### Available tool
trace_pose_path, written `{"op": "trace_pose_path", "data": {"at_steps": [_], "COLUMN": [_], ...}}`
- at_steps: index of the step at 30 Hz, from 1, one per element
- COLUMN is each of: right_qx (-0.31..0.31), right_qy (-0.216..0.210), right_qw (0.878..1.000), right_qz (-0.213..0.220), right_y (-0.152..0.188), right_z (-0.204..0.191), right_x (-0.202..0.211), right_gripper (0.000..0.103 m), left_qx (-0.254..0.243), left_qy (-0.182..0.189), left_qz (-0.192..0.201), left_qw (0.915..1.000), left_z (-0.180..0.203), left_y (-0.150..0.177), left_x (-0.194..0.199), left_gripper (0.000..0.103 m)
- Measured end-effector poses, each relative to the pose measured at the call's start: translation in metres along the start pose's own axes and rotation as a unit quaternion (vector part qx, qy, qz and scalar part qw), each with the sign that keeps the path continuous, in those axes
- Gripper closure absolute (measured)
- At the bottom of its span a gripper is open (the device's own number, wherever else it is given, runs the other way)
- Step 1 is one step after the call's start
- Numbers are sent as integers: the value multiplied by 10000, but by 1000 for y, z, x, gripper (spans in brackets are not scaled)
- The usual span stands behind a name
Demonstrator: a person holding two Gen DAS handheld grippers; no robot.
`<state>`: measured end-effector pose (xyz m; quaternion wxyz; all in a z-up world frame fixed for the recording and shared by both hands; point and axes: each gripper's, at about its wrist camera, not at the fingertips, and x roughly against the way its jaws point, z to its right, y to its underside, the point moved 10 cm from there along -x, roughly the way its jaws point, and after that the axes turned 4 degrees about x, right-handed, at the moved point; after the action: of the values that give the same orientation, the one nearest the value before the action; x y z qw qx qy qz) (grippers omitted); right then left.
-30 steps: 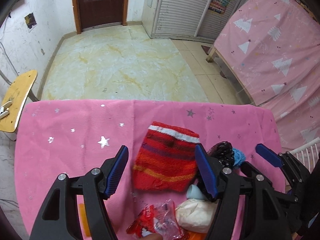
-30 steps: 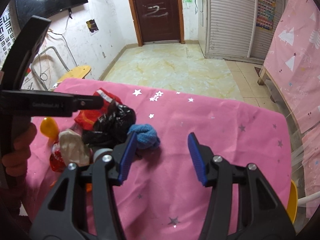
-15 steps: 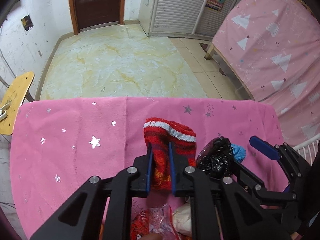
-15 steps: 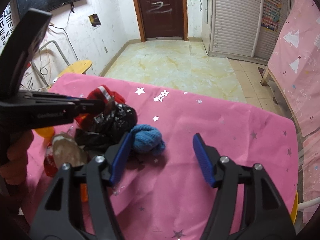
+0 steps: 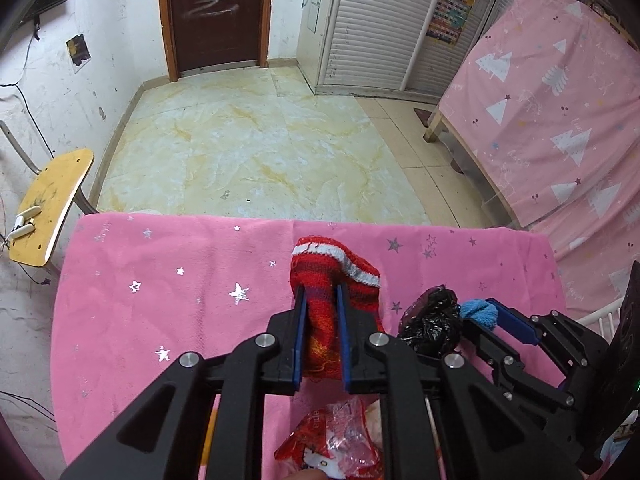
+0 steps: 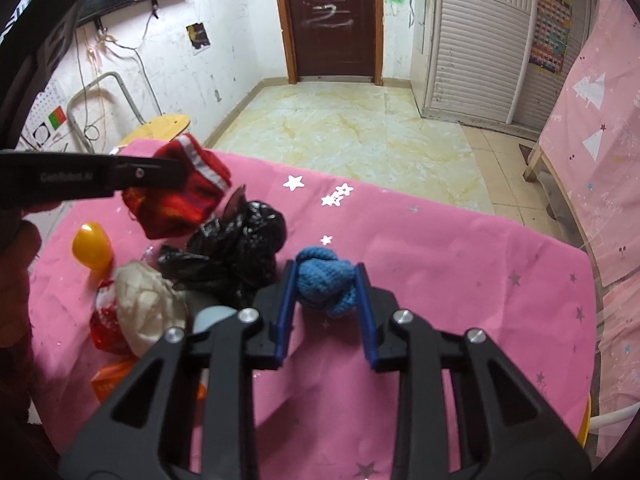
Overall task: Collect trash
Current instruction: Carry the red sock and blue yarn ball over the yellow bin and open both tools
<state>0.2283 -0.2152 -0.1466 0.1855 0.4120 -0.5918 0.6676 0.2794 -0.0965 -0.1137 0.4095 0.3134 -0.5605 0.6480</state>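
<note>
My left gripper (image 5: 320, 292) is shut on a red striped sock (image 5: 332, 276) and holds it lifted off the pink tablecloth (image 5: 160, 288); the sock also shows in the right wrist view (image 6: 180, 196). My right gripper (image 6: 325, 270) is shut on a blue knitted ball (image 6: 326, 284), which rests on the tablecloth (image 6: 460, 280). A crumpled black plastic bag (image 6: 236, 248) lies just left of the blue ball; it also shows in the left wrist view (image 5: 432, 324).
A yellow plastic egg (image 6: 92, 244), a whitish wad (image 6: 148, 304), a red snack wrapper (image 5: 332, 444) and an orange packet (image 6: 116, 380) lie at the table's near left. A yellow chair (image 5: 52, 204) stands left of the table, a pink-covered bed (image 5: 560, 100) to the right.
My left gripper closed on the red sock and lifted it off the cloth. My right gripper moved onto the blue ball and closed on it.
</note>
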Motion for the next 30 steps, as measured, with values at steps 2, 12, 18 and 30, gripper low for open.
{"op": "trace_pose_path", "data": {"at_steps": [2, 12, 18, 30], "right_qx": [-48, -281, -490, -906], "right_qy": [-1, 81, 135, 259], "right_qw": [10000, 9991, 9975, 9922], "right_qz": [45, 304, 499, 815], "right_y": [0, 8, 19, 49], "right_z": [1, 20, 39, 83], "right_x": [6, 39, 63, 106], "right_gripper": [76, 76, 76, 76], "left_qx": [-3, -162, -366, -869], "left_qy": [-31, -72, -67, 9], "left_qz": [68, 325, 432, 523], "left_qw": [10000, 9993, 9984, 9948], "left_z": [-2, 20, 49, 121], "left_y": [-3, -1, 7, 27], "left_x": [7, 44, 64, 86], "left_gripper": [97, 97, 97, 97]}}
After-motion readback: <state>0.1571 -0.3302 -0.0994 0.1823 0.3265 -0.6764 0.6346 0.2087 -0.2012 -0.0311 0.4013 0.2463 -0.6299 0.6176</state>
